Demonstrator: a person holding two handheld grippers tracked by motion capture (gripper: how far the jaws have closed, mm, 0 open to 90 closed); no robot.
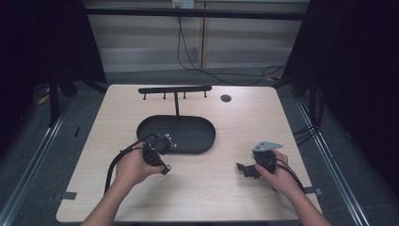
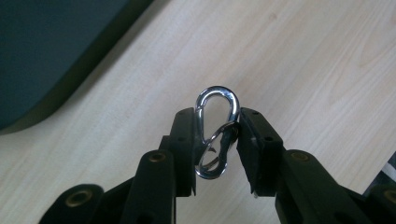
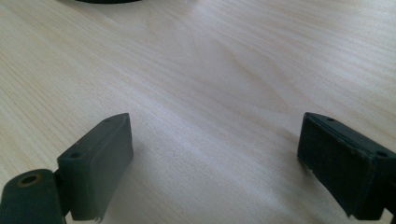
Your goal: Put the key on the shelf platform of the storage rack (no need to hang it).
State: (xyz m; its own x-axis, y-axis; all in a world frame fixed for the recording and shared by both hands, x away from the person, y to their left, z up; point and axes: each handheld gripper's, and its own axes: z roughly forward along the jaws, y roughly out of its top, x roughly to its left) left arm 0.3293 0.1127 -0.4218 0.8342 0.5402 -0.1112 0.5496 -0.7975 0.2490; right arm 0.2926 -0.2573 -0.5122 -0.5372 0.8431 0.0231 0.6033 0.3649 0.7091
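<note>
Chrome carabiner (image 2: 216,132) pinched between left gripper (image 2: 215,140) fingers (image 2: 184,140), above worktop (image 1: 211,188) near black tray (image 1: 197,136), right gripper (image 3: 212,163) fingers wide apart, nothing held

pale wood table (image 1: 202,197), grey floor (image 1: 42,155), dark curtains (image 1: 42,42), dangling cables (image 1: 188,52).

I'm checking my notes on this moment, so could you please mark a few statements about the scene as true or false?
1. The left gripper is shut on a silver carabiner. True.
2. The right gripper holds a carabiner. False: it is open with nothing between its jaws.
3. A black oval tray lies on the wooden table. True.
4. The T-shaped hook rack lies flat on the table. False: it stands upright from the tray.
</note>
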